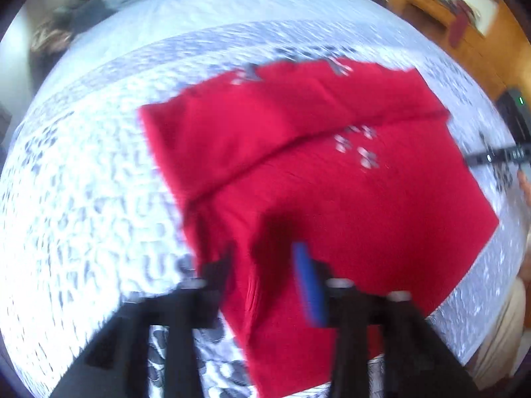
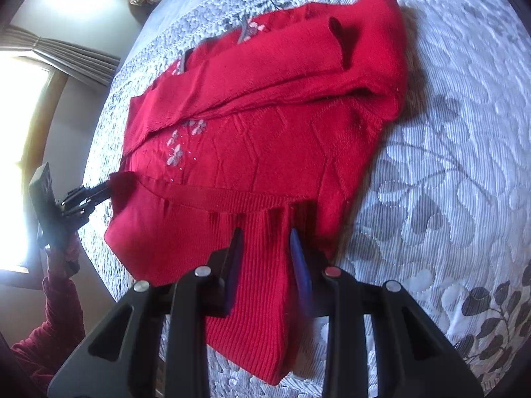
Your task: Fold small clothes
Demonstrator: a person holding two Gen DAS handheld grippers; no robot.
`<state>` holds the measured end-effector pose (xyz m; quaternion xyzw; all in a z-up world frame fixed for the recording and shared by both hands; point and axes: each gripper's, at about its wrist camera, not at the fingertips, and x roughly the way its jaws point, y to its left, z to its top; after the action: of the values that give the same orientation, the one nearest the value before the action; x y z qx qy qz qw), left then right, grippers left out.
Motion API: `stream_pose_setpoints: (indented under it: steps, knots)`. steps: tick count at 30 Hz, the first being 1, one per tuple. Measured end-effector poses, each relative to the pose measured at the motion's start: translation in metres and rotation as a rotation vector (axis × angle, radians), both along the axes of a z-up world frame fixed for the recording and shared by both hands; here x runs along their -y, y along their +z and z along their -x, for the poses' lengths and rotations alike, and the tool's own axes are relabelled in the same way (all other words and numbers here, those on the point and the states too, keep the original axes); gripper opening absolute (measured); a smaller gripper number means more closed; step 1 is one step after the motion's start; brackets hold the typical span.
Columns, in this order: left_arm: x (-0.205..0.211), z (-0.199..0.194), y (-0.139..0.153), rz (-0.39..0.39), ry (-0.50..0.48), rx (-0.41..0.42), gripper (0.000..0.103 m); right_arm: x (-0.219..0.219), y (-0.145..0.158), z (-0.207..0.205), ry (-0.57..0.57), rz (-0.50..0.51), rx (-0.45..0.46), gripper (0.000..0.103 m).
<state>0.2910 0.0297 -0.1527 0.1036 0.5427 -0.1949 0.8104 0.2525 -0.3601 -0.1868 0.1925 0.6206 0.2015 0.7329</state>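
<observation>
Both grippers clamped on red sweater (image 2: 265,126) hem, near edge: left gripper (image 1: 265,265), right gripper (image 2: 265,252). Sweater on quilted bedspread (image 2: 448,165).

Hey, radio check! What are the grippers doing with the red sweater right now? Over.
Left gripper shut on red sweater hem corner. Right gripper shut on ribbed hem. Sleeves folded across, sweater on quilted bedspread. Nothing in the way.

A pale quilted bedspread (image 2: 448,106) with grey leaf and flower patterns covers the bed. A curtained window (image 2: 30,106) glows bright at the left. Blurred wooden furniture (image 1: 428,3) stands beyond the bed.
</observation>
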Motion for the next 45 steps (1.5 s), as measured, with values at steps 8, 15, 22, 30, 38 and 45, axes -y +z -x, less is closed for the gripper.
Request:
stream_pose_setpoints:
  steps: [8,15,22,30,38,45]
  knots:
    - [-0.007,-0.005,-0.019,0.004,-0.016,-0.042,0.063,-0.011,-0.003,-0.004,0.042,0.051,-0.012,0.031]
    - [0.002,-0.011,-0.037,-0.004,-0.033,-0.058,0.061,-0.014,-0.009,-0.007,0.064,0.112,-0.018,0.029]
    - [0.007,-0.008,-0.035,0.03,-0.08,-0.046,0.061,-0.004,-0.002,-0.006,0.031,0.106,0.011,0.045]
    - [0.004,-0.014,-0.039,0.041,-0.069,-0.057,0.062,-0.005,-0.02,-0.011,0.037,0.064,-0.054,0.044]
    - [-0.001,-0.009,-0.049,0.016,-0.034,-0.06,0.016,-0.012,-0.005,0.001,0.068,0.054,0.026,0.005]
    - [-0.022,-0.006,-0.032,0.121,0.034,-0.038,0.004,-0.008,0.022,0.017,0.076,-0.015,0.134,0.005]
